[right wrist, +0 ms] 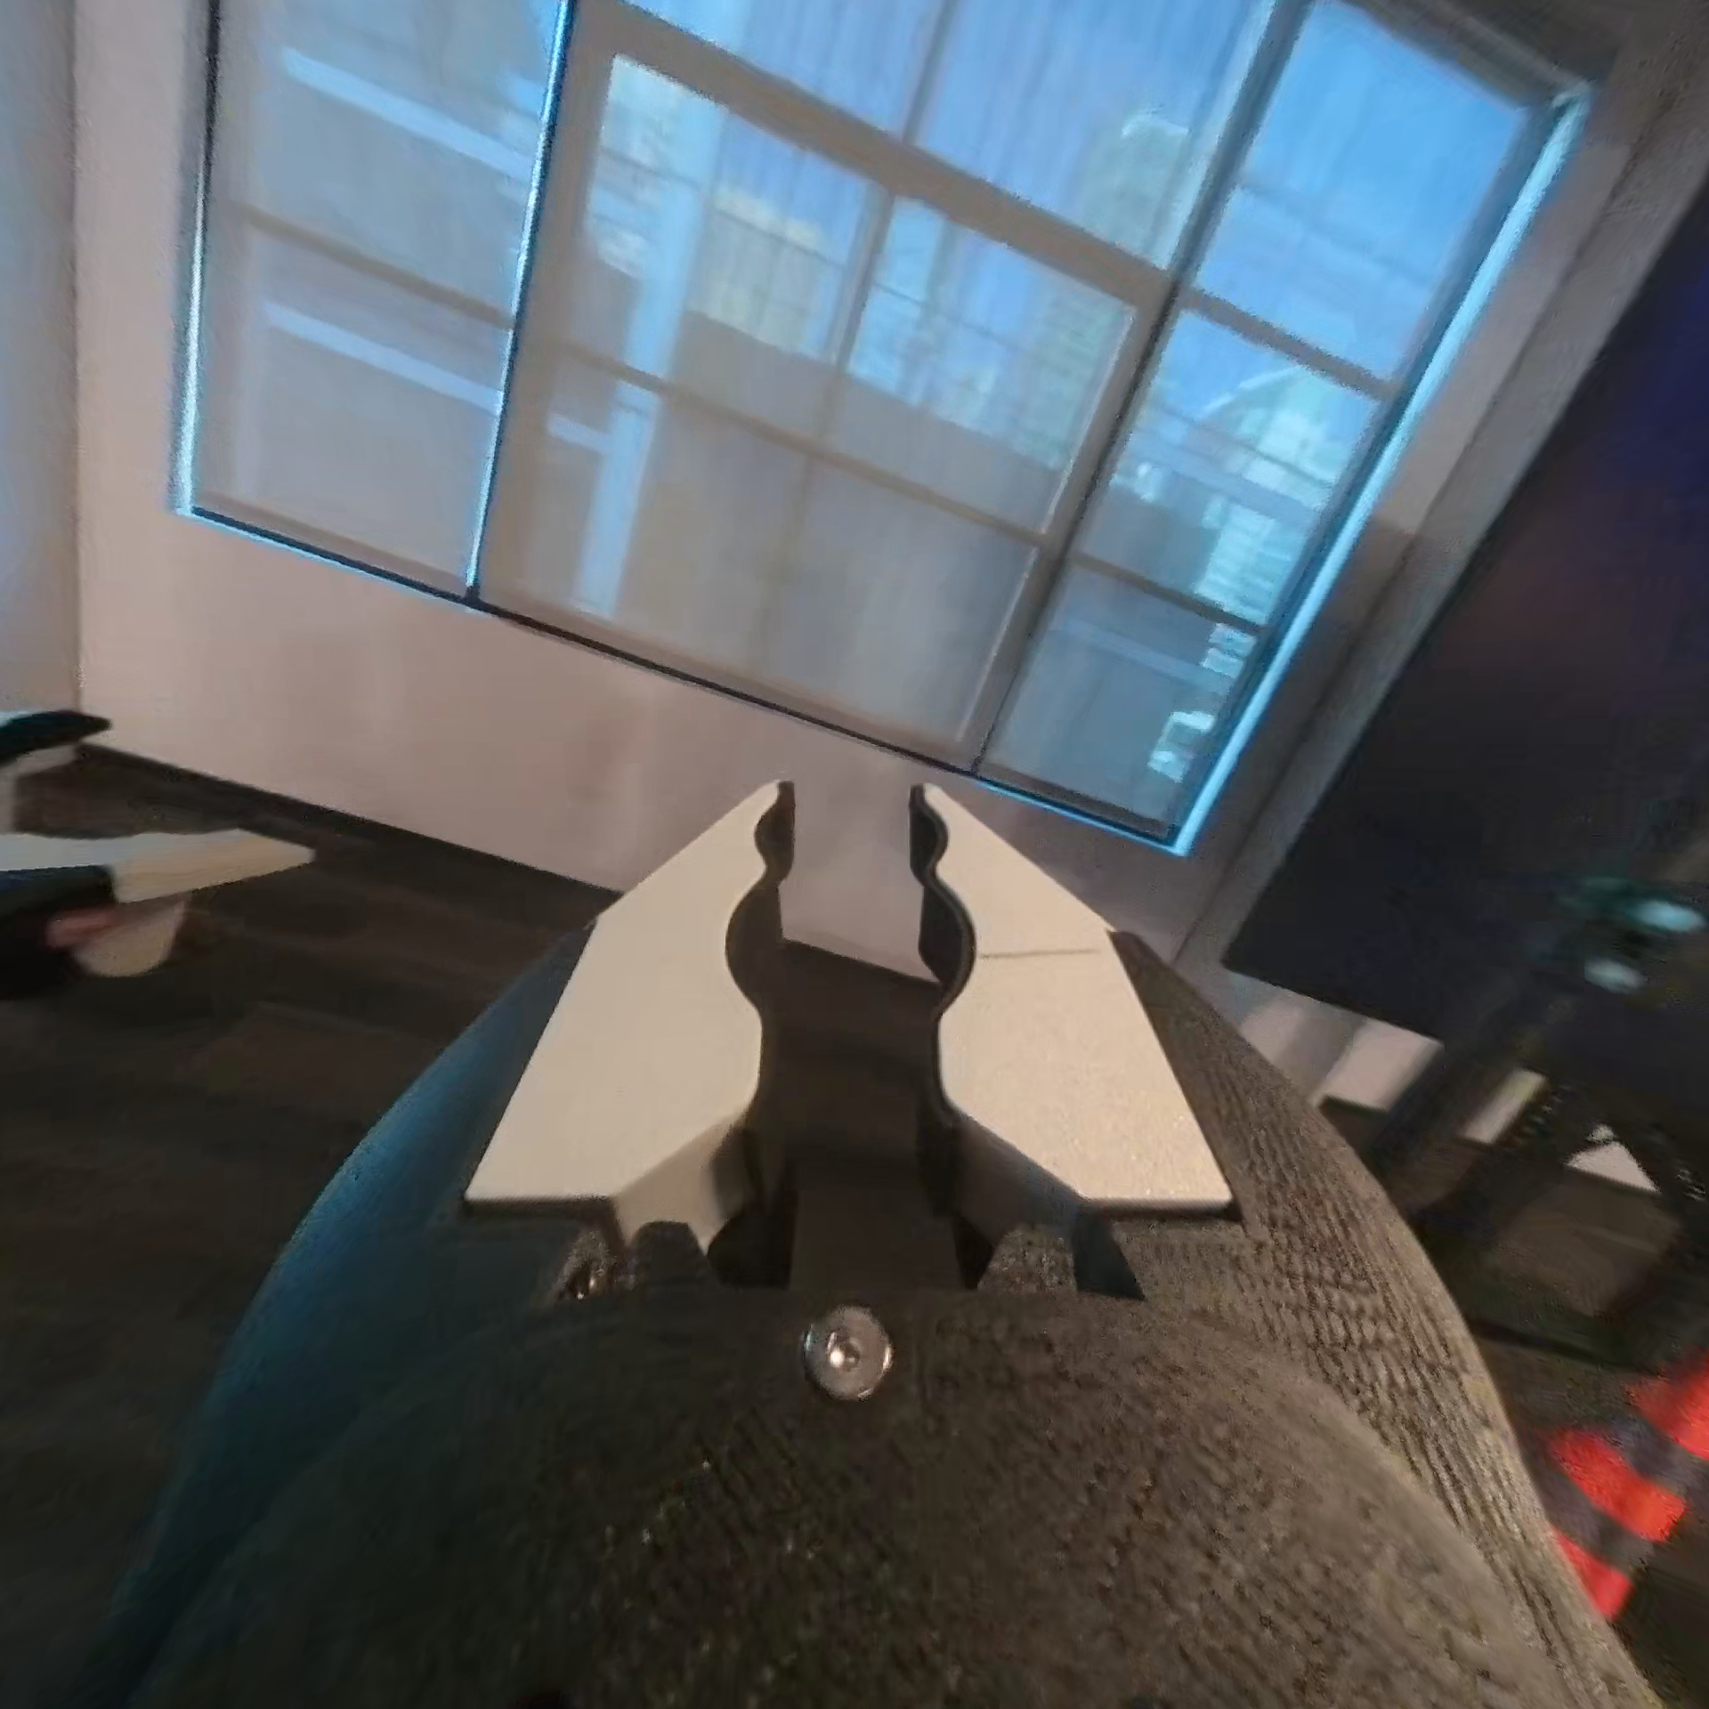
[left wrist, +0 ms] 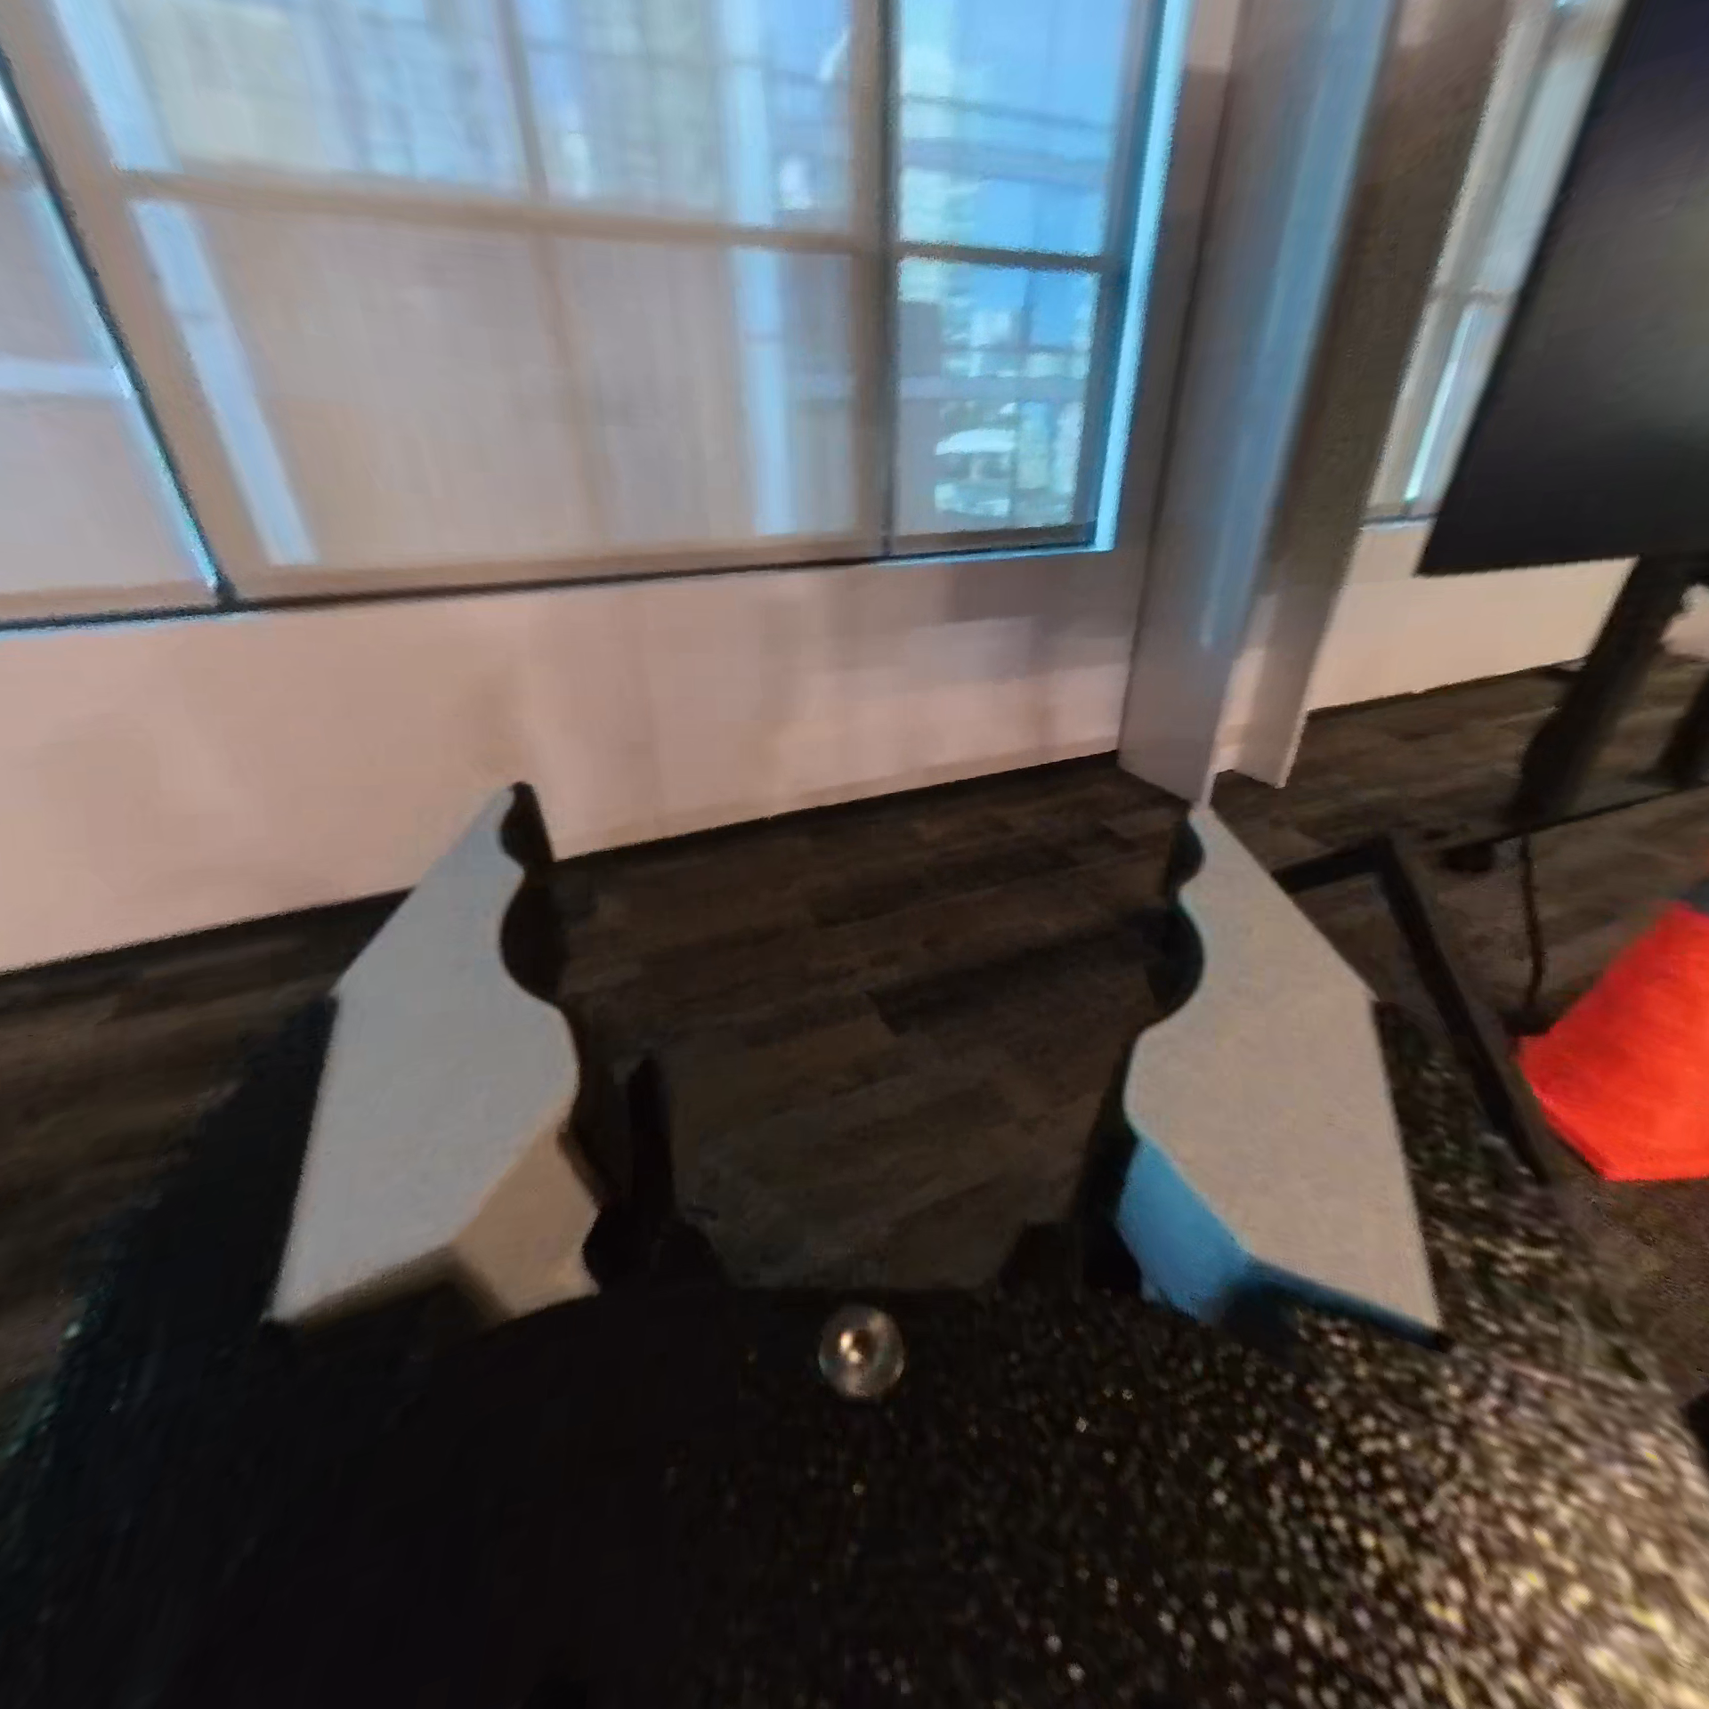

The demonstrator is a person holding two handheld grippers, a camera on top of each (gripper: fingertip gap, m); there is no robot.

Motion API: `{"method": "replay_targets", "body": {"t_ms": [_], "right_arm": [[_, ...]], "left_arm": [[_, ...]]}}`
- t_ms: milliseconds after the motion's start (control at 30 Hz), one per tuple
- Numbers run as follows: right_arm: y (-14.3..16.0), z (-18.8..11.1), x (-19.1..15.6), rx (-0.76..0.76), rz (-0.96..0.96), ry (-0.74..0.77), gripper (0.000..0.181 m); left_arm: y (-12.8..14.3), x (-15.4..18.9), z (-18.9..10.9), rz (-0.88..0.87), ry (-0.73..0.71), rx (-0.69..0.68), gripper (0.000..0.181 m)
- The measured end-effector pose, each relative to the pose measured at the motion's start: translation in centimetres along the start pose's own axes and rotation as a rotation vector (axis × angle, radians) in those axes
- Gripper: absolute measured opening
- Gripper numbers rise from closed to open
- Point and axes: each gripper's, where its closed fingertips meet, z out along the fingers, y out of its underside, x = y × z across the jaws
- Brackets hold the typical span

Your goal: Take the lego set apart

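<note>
Lego set pieces show in neither wrist view, so where the set lies and how it looks cannot be told; no container shows either. Both views are motion-blurred and look out over dark carpeted floor [left wrist: 879, 943] toward a white wall with a large gridded window [left wrist: 555, 305]. The left gripper [left wrist: 855, 832], black-bodied with grey scalloped finger faces, has its jaws spread wide with nothing between them but floor; a white square column [left wrist: 1230, 555] rises beyond its right finger, and a black flat screen on a dark stand [left wrist: 1591, 324] sits at the far right; an orange cone-shaped object [left wrist: 1637, 1045] rests on the floor at the right edge, beside a thin black cable. The right gripper [right wrist: 851, 795], tilted so the window [right wrist: 786, 370] slants, has its jaws at a narrow gap, holding nothing; the other gripper shows blurred at the left edge [right wrist: 139, 860]; a dark screen [right wrist: 1526, 647] fills the right side.
</note>
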Motion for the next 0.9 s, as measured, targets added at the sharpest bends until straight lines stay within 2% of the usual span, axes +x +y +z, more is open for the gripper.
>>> {"method": "replay_targets", "body": {"t_ms": [33, 100, 133, 233, 333, 400, 467, 567, 633, 733, 800, 867, 900], "right_arm": [[0.7, 2.0, -0.7, -0.014, 0.005, -0.018, 0.022], [1.8, 5.7, -2.0, -0.015, 0.047, -0.06, 0.021], [2.3, 7.4, -2.7, -0.009, 0.082, -0.088, 0.02], [5.3, 12.5, -4.2, -0.051, 0.185, -0.134, 0.019], [9.4, 16.9, -4.0, -0.11, 0.245, -0.111, 0.017], [12.5, 19.4, -2.9, -0.177, 0.258, -0.081, 0.015], [15.4, 21.6, -0.6, -0.233, 0.239, -0.022, 0.014], [18.7, 24.5, 5.4, -0.277, 0.145, 0.149, 0.014], [21.0, 25.8, 9.7, -0.346, 0.133, 0.274, 0.014], [24.6, 27.2, 14.2, -0.416, 0.168, 0.414, 0.015], [28.0, 27.7, 15.5, -0.473, 0.194, 0.49, 0.015], [32.5, 28.7, 14.6, -0.541, 0.25, 0.492, 0.016], [35.0, 29.4, 13.4, -0.575, 0.296, 0.474, 0.016]], "left_arm": [[0.9, -1.2, 0.0, 0.008, -0.014, -0.032, 0.115], [2.5, -3.0, 0.1, 0.019, 0.004, -0.1, 0.076], [3.0, -3.7, 0.2, 0.01, 0.016, -0.124, 0.064], [4.1, -5.6, 1.5, -0.029, 0.038, -0.141, 0.052], [4.6, -5.7, 5.3, -0.023, 0.081, -0.123, 0.047], [4.5, -4.5, 9.9, 0.007, 0.144, -0.117, 0.044], [3.9, -2.5, 15.7, 0.047, 0.233, -0.099, 0.042], [2.5, 0.7, 25.3, 0.113, 0.366, -0.063, 0.04], [1.9, 2.1, 31.6, 0.121, 0.434, -0.098, 0.039], [0.7, 3.9, 39.1, 0.152, 0.539, -0.113, 0.038], [0.6, 3.9, 43.3, 0.19, 0.551, -0.115, 0.038], [1.4, 3.3, 46.4, 0.179, 0.546, -0.13, 0.043], [2.3, 2.8, 47.4, 0.165, 0.541, -0.146, 0.038]]}}
